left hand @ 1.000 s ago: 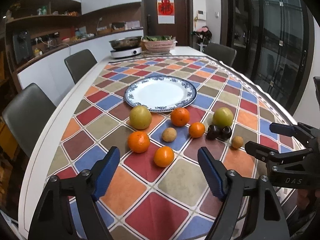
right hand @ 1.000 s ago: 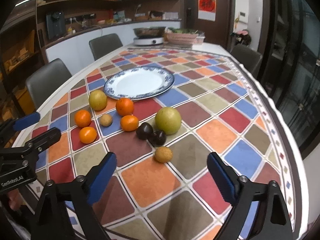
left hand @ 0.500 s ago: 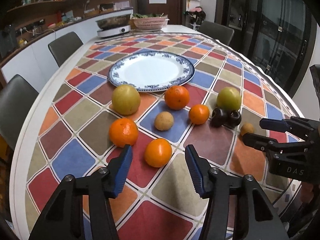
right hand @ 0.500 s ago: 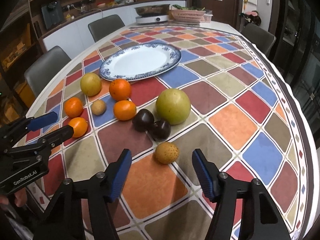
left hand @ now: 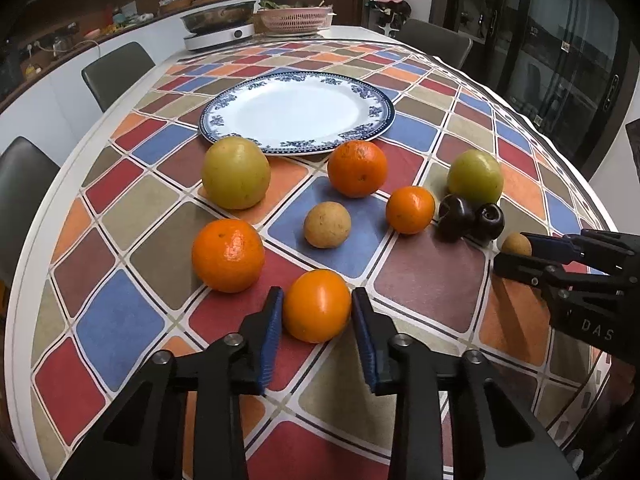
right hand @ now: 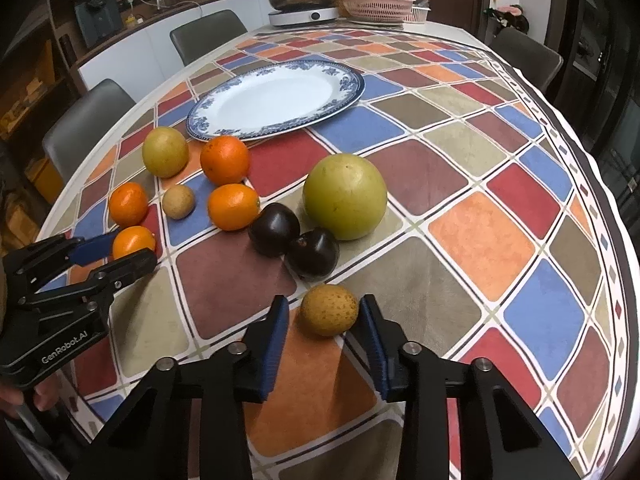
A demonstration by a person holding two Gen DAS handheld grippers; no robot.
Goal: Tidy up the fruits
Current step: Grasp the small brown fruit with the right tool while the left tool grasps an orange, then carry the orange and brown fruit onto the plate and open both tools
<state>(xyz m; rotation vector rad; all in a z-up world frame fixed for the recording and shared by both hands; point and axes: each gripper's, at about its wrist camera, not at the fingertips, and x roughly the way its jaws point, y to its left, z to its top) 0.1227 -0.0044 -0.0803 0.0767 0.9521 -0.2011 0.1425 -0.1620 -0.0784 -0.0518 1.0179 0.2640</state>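
Orange [left hand: 317, 306] between closing left claw [left hand: 317, 316] pads; brown fruit [right hand: 329, 309] between closing right claw [right hand: 325, 322], contact unclear.

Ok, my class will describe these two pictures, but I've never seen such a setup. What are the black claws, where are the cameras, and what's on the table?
There is no robot here. A person holds a two-finger gripper in each hand, and each gripper carries a wide-angle camera looking along its fingers. One picture comes from the left gripper, whose jaws are closing, pads at the sides of the nearest orange. The other comes from the right gripper, closing around a small brown fruit, with a gap on one side. Both fruits sit on the checked tablecloth. Beyond lie more fruit and an empty blue-rimmed plate.
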